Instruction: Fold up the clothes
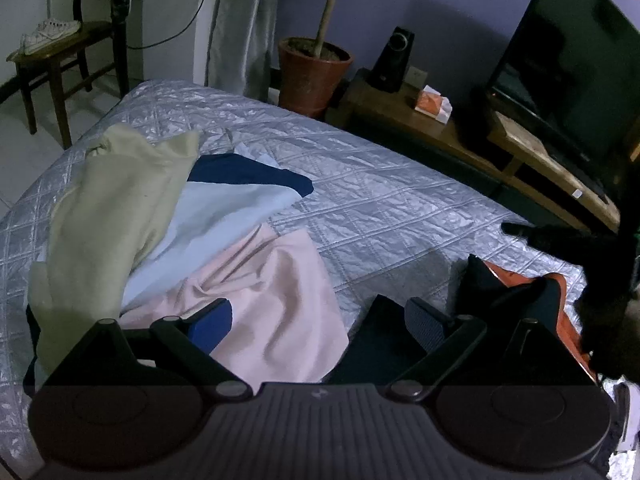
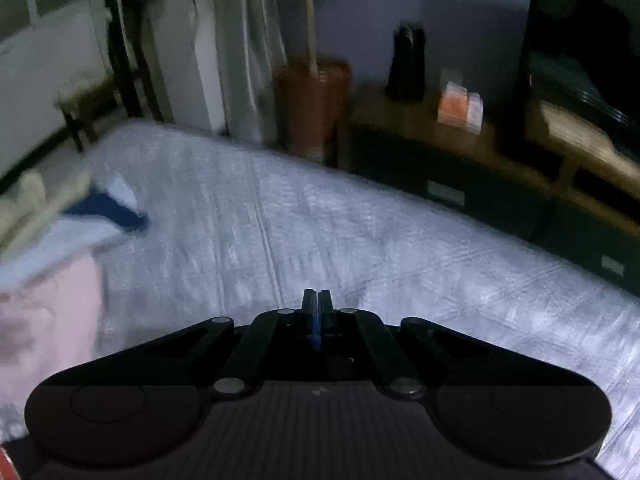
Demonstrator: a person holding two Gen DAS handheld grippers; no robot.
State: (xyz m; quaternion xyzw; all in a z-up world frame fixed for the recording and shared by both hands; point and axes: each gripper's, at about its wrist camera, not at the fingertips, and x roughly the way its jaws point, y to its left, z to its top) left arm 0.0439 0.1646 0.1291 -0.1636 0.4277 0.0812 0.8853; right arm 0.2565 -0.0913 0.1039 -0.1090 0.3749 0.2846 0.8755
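Pink garment (image 1: 276, 304): lay rumpled and unfolded just ahead of the left claw (image 1: 320, 320), between its spread fingers.
White-and-navy garment (image 1: 224, 216): spread loosely farther out, left of the claw.
Pale green garment (image 1: 116, 208): draped over the pile's left side.
Dark navy and orange garment (image 1: 520, 300): bunched by the claw's right finger.
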